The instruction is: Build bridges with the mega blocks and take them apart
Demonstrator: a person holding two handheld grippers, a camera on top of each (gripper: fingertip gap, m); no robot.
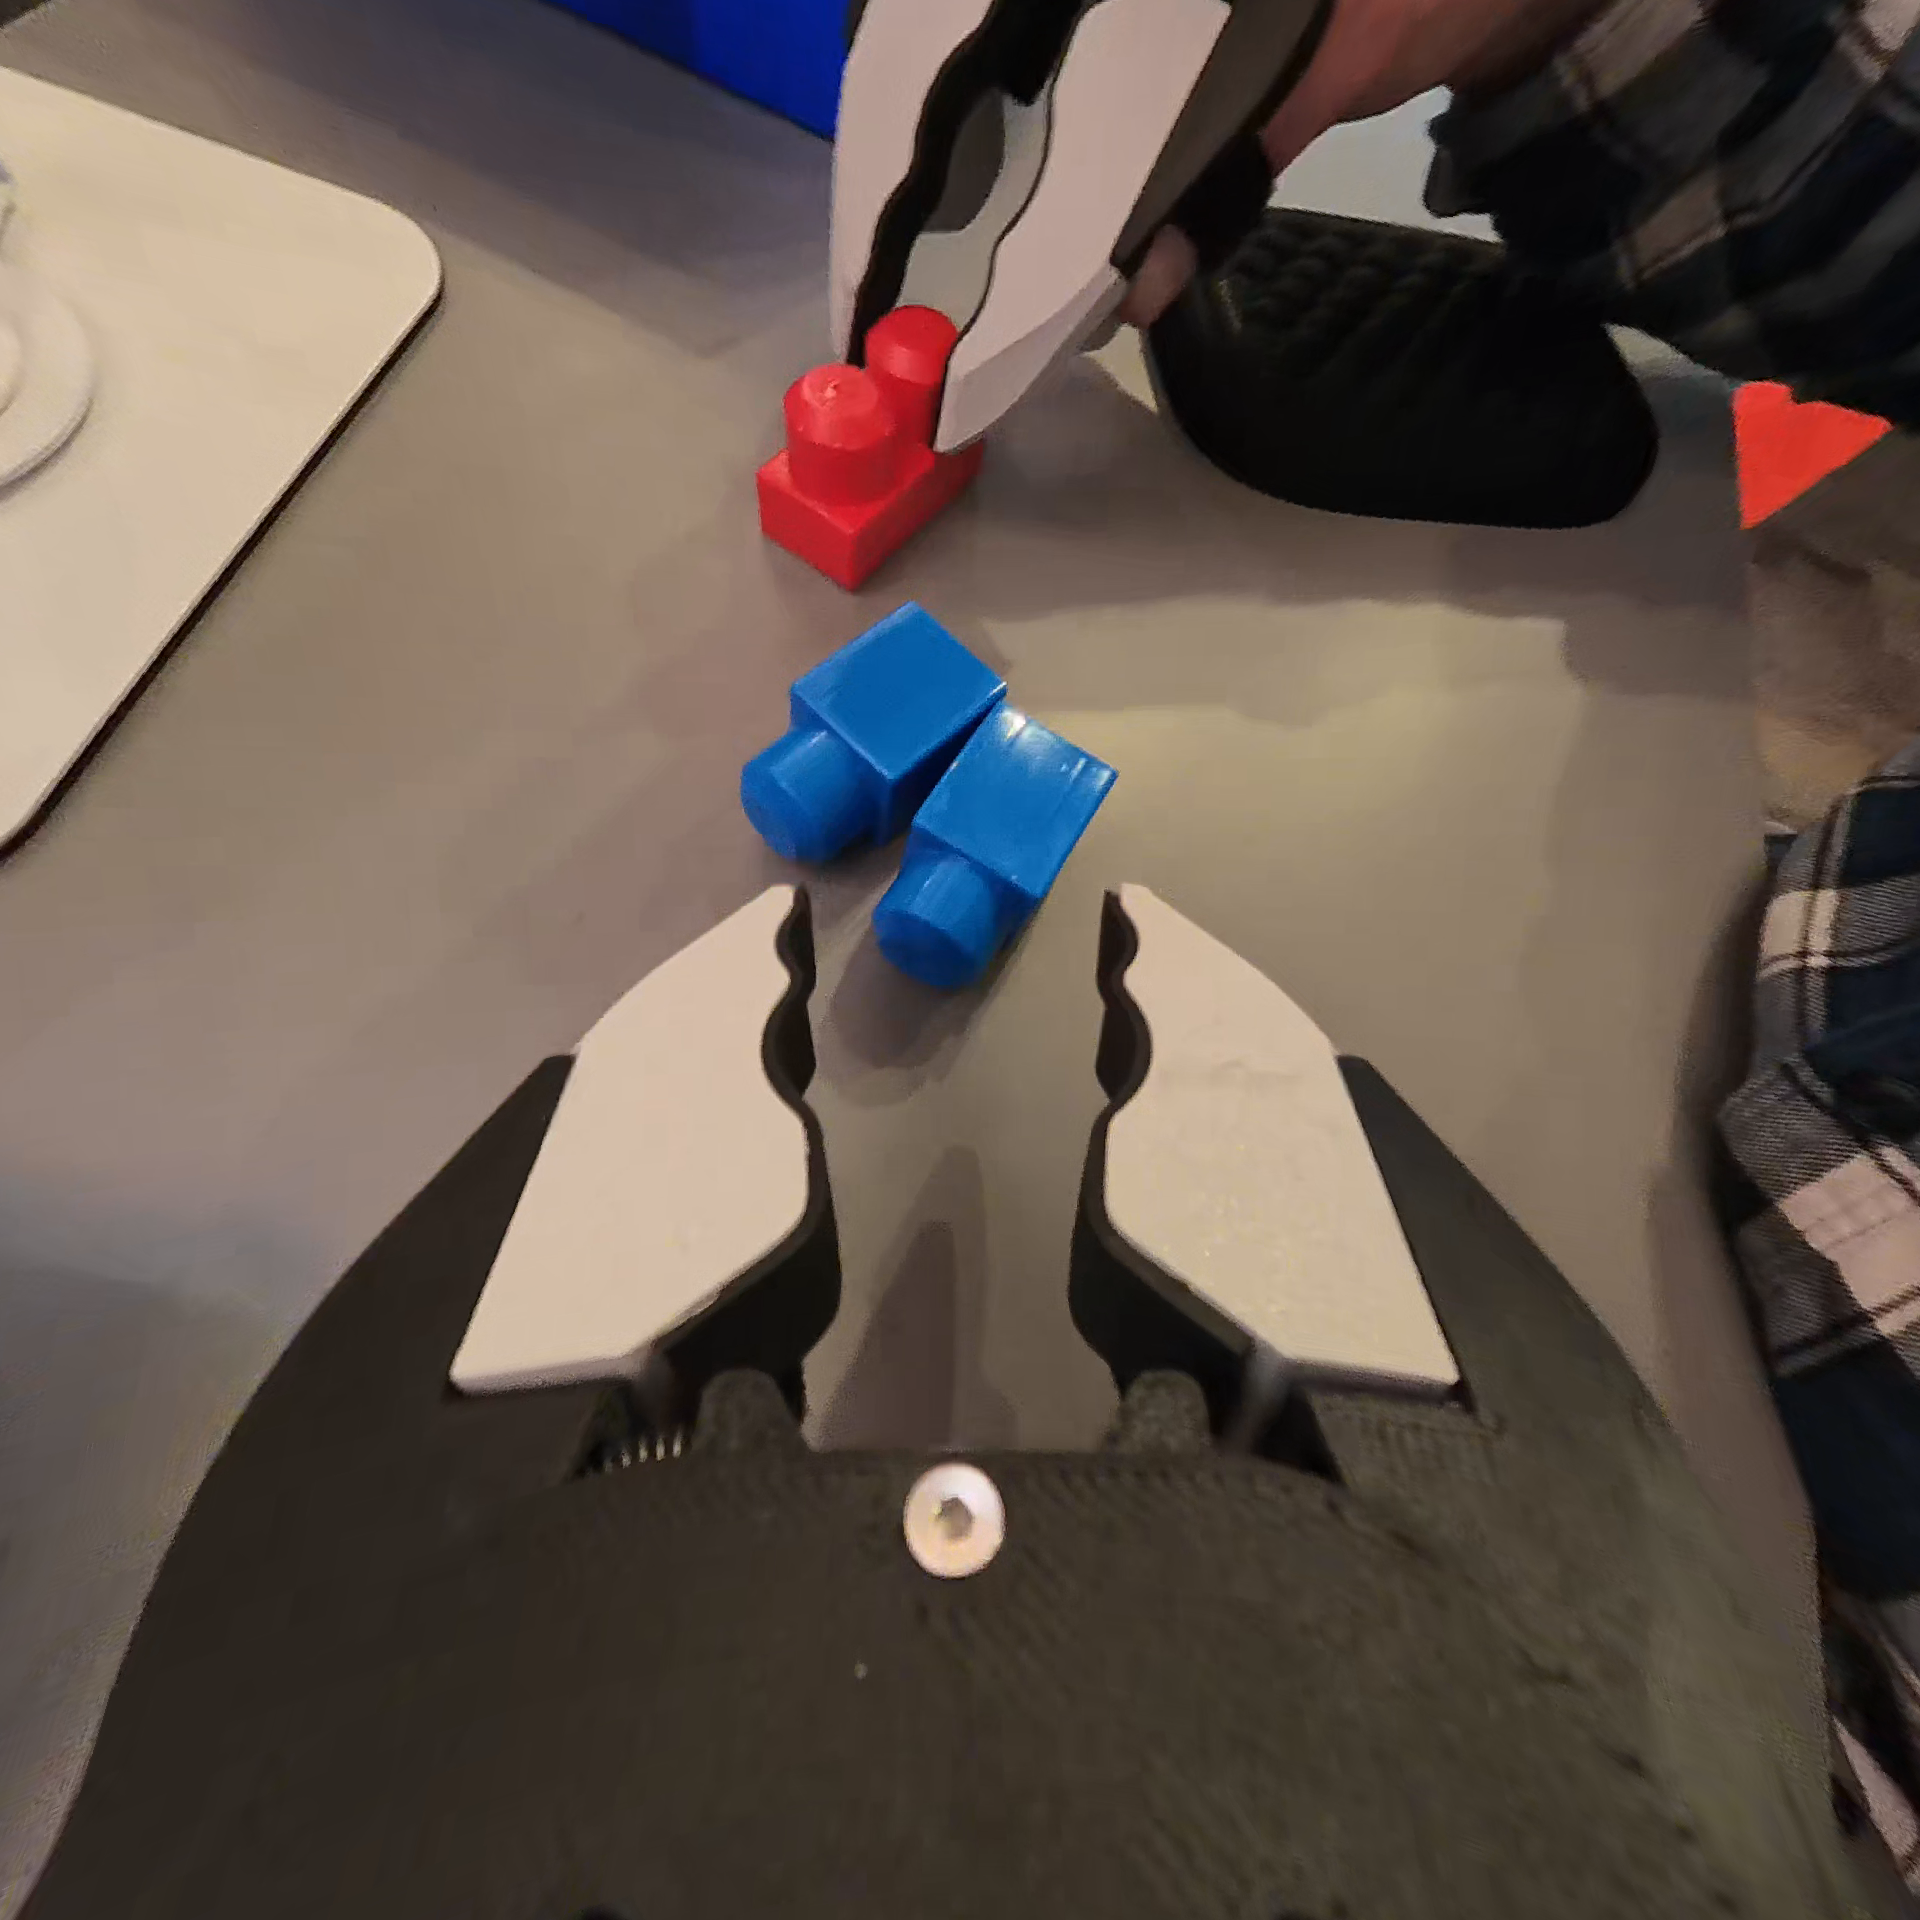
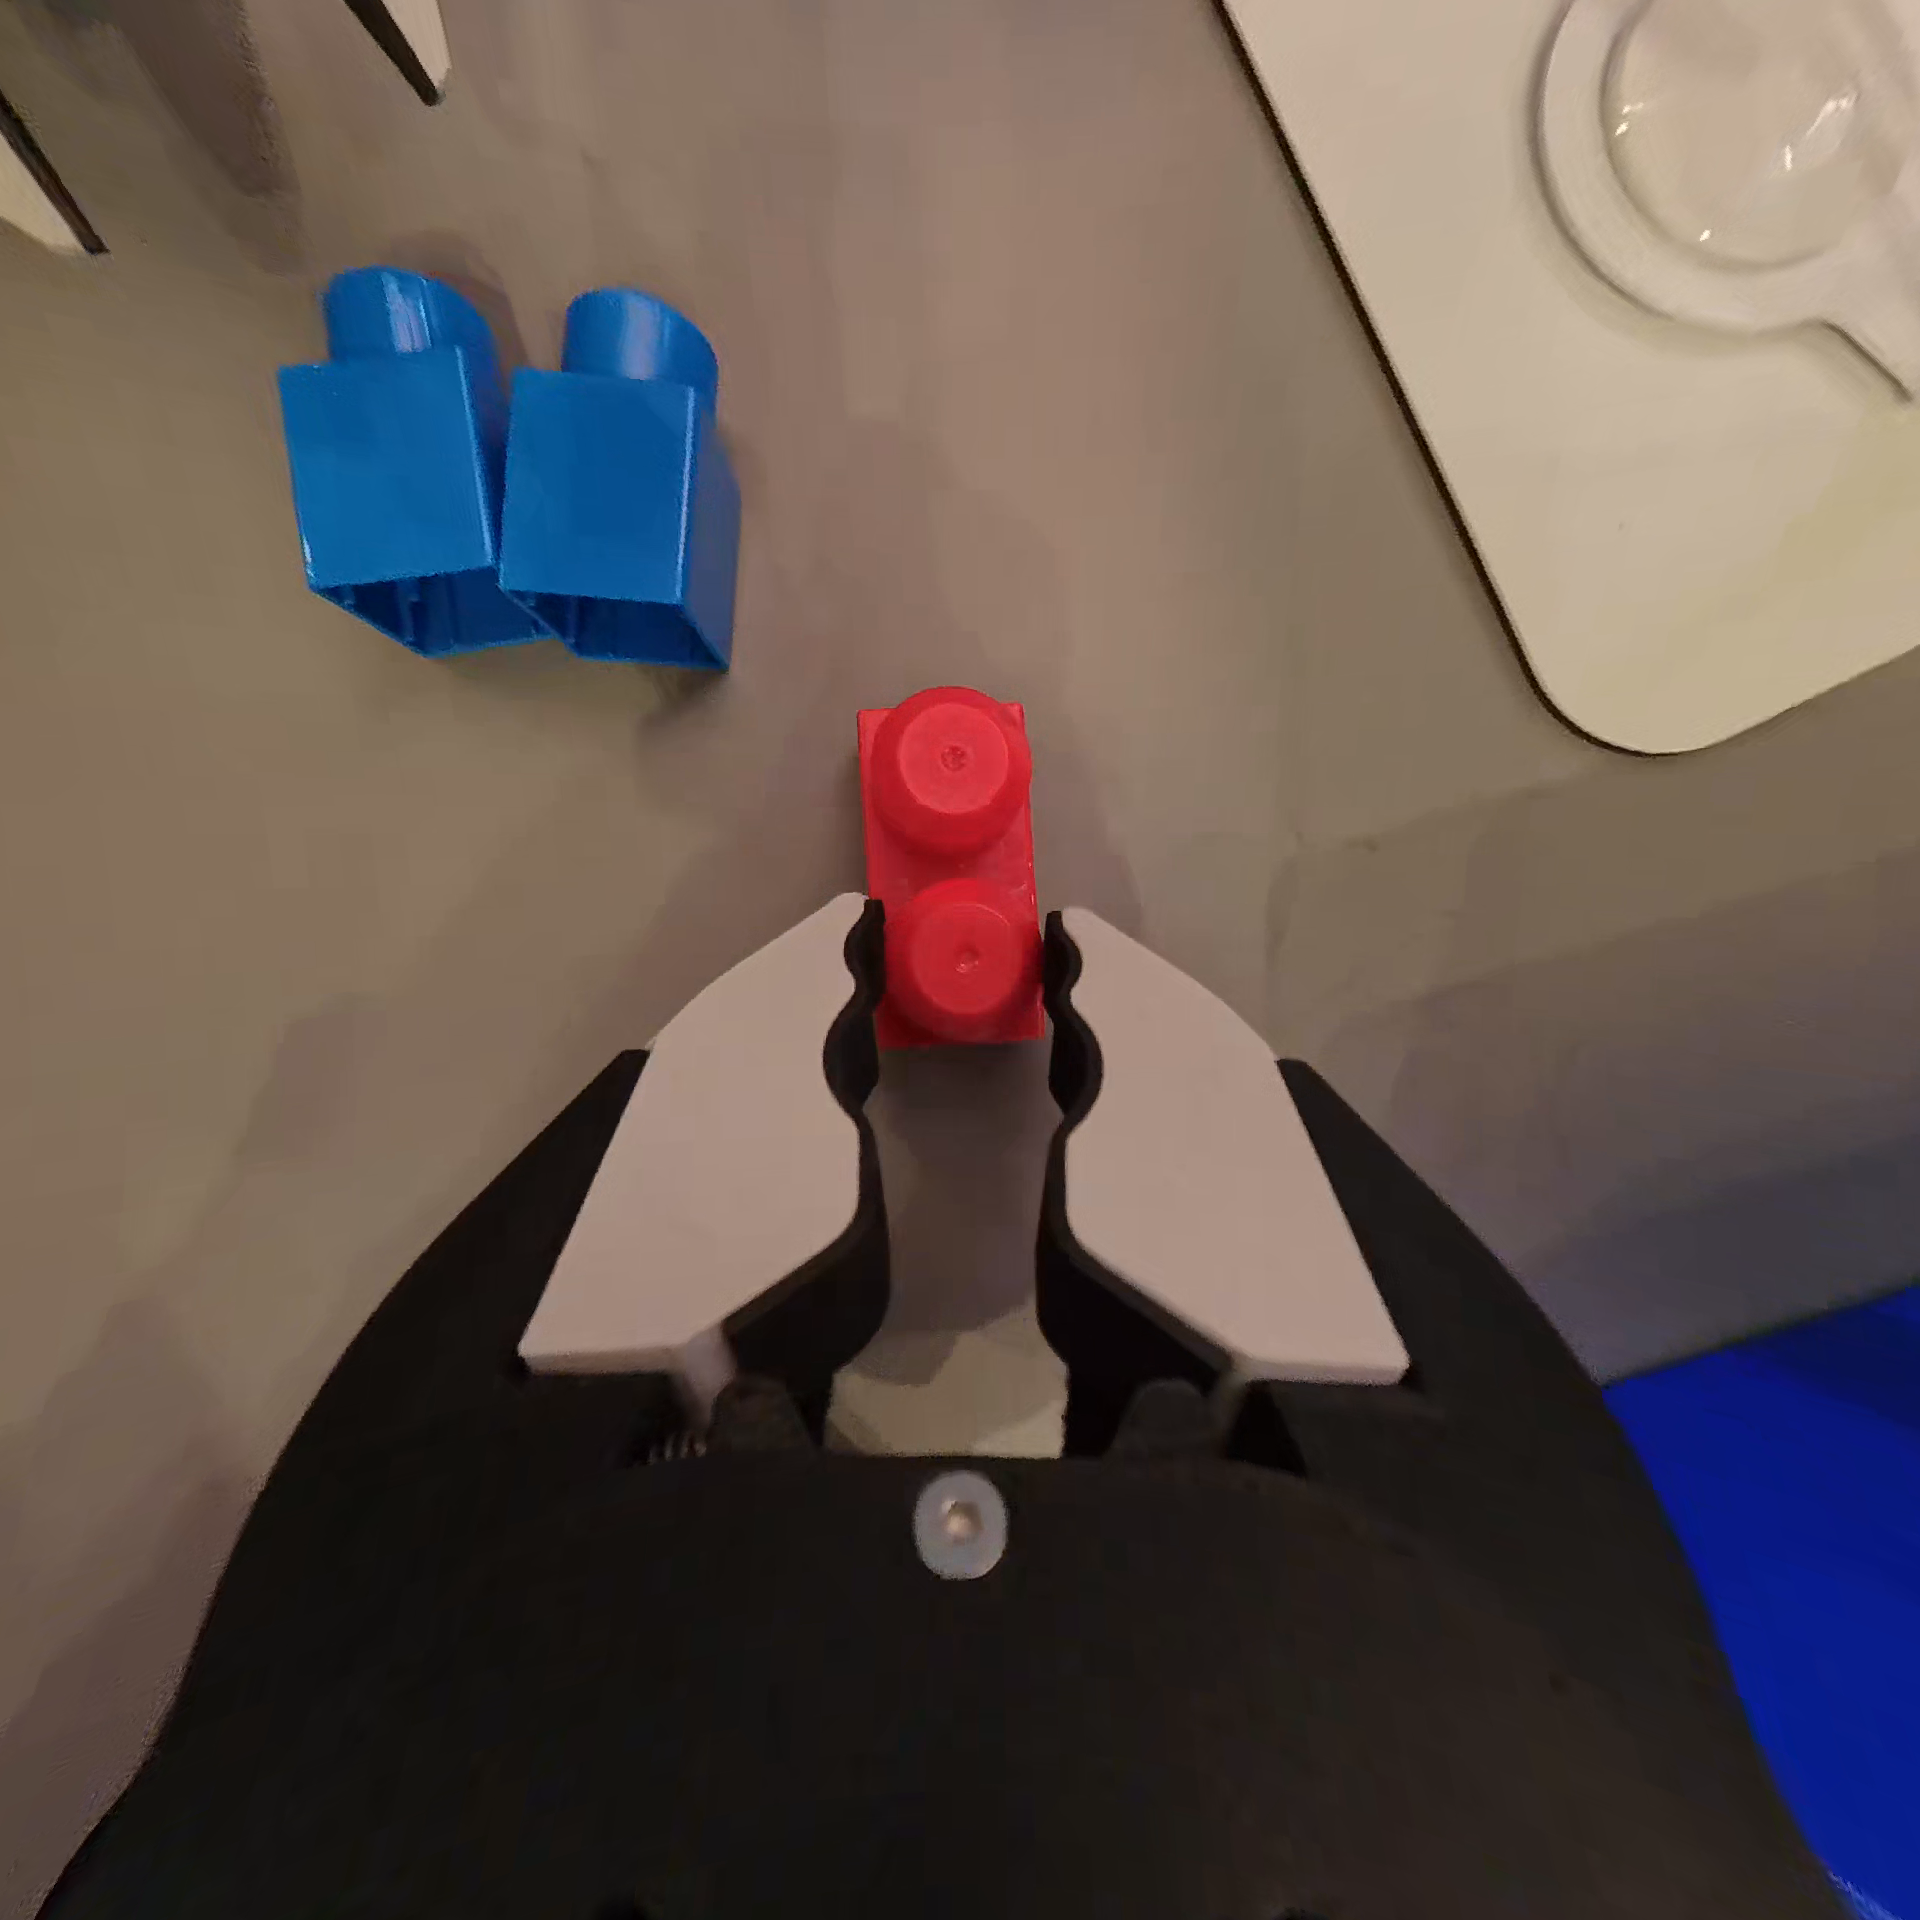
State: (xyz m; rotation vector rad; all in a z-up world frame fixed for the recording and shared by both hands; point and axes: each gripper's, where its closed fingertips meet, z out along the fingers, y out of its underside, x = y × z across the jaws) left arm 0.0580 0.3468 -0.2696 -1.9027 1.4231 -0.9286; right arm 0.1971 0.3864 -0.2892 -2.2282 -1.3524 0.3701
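Observation:
Two blue single-stud blocks (image 1: 899,707) (image 1: 1003,821) lie on their sides, touching, on the grey table (image 1: 1299,779). My left gripper (image 1: 956,899) is open; the nearer blue block's stud sits between its fingertips, untouched. A red two-stud block (image 1: 852,488) stands upright just beyond them. My right gripper (image 2: 961,925) is shut on the red block (image 2: 951,831), with both pads pressed against its near end, and it rests on the table. From the left wrist view the right gripper (image 1: 899,395) comes down around the rear stud. The blue blocks (image 2: 390,468) (image 2: 613,488) lie to the upper left in the right wrist view.
A white mat (image 1: 156,416) lies at the table's left and carries a clear glass dish (image 2: 1745,156). A blue container (image 2: 1787,1558) stands at the edge. A person's plaid sleeve (image 1: 1818,1143) and a black mesh object (image 1: 1403,364) are at the right. My hands' fingertips stand some 15 centimetres from each other.

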